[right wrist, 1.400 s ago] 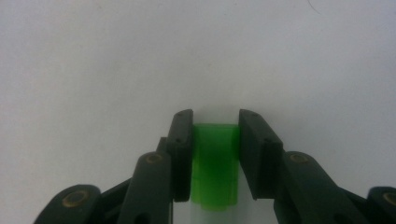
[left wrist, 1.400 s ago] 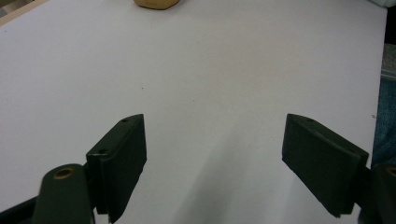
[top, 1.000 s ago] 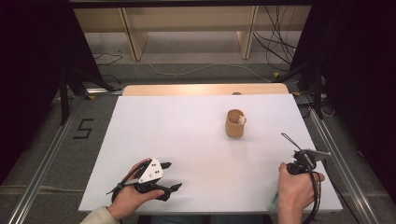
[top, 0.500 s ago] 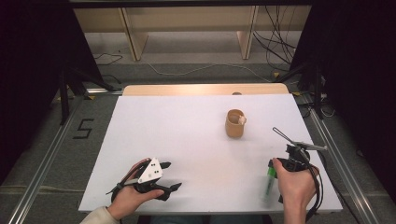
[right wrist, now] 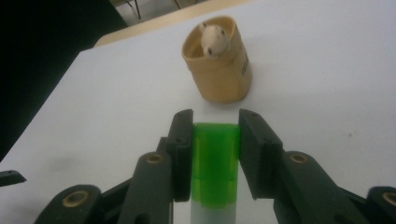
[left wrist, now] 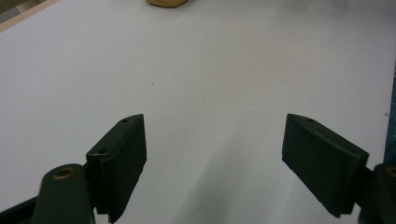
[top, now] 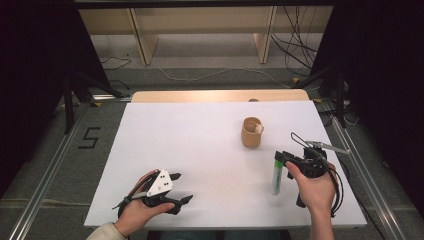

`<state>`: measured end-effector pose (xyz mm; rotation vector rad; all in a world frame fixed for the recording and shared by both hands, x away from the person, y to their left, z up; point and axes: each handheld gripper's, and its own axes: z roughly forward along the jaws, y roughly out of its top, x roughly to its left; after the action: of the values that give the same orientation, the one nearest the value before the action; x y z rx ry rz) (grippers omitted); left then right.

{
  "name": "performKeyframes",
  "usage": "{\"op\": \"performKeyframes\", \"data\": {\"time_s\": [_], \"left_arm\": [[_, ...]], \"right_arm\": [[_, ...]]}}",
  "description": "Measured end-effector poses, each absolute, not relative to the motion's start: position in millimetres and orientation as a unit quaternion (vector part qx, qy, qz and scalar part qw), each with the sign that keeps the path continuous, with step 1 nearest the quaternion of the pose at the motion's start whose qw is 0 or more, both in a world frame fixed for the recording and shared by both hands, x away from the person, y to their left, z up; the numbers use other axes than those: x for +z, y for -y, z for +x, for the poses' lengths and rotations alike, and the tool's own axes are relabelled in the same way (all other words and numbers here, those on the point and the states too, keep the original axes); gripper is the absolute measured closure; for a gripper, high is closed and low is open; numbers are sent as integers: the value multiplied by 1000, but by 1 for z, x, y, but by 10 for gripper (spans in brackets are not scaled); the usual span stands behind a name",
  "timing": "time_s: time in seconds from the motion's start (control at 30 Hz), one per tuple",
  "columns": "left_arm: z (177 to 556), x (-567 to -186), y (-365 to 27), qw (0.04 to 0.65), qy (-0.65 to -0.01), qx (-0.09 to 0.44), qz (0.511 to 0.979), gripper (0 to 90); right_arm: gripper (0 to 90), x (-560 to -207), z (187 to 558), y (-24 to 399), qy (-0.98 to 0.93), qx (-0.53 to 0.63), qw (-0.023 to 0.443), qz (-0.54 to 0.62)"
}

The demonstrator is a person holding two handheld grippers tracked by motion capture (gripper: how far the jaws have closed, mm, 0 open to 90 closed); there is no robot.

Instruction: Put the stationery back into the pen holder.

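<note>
Clamped on the green cap of a glue stick (right wrist: 214,154), the right gripper (top: 281,159) holds it hanging upright at the near right of the white table (top: 200,140), its lower end just above the surface, with the tan cup (top: 251,132) a little farther off and to its left. To seat it well, I would judge it best to keep the stick vertical, carry it over the cup's mouth beside the small pale object (right wrist: 213,38) already inside, and lower before letting go. Meanwhile the left gripper (top: 180,200) rests at the near left, jaws wide apart and empty.
</note>
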<state>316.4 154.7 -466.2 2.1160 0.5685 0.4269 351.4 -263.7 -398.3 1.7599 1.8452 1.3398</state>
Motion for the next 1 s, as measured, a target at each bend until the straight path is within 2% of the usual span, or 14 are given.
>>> {"op": "performKeyframes", "data": {"time_s": [0.6, 1.0], "left_arm": [[316, -468, -160, 436, -243, 178, 848, 220], [316, -468, -161, 435, -244, 180, 848, 220]], "right_arm": [[676, -375, 379, 255, -660, 537, 210, 482], [676, -370, 398, 244, -656, 555, 239, 452]]}}
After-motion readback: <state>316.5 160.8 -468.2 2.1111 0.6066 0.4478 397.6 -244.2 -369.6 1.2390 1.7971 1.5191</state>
